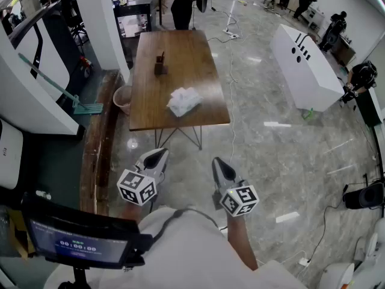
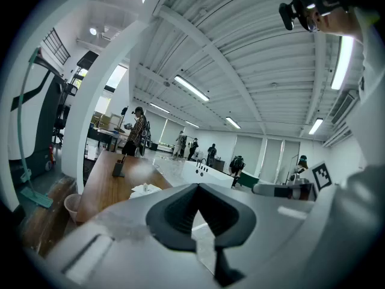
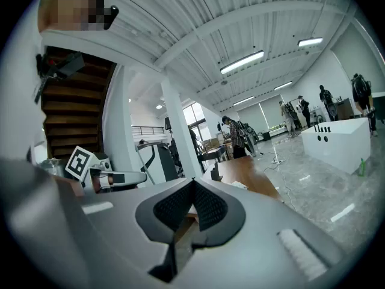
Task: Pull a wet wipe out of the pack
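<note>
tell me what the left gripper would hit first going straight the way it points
Nothing close: open air ahead of the left gripper, jaws shut. Its line seems to cross the table, right of the wipe pack; depth unclear.

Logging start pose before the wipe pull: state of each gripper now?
Grey left gripper: closed, holding nothing.
Grey right gripper: closed, holding nothing.

White wipe pack (image 1: pixel 183 100), brown table (image 1: pixel 180 59)

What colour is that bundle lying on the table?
White. The bundle shows best in the head view, on the brown table.
</note>
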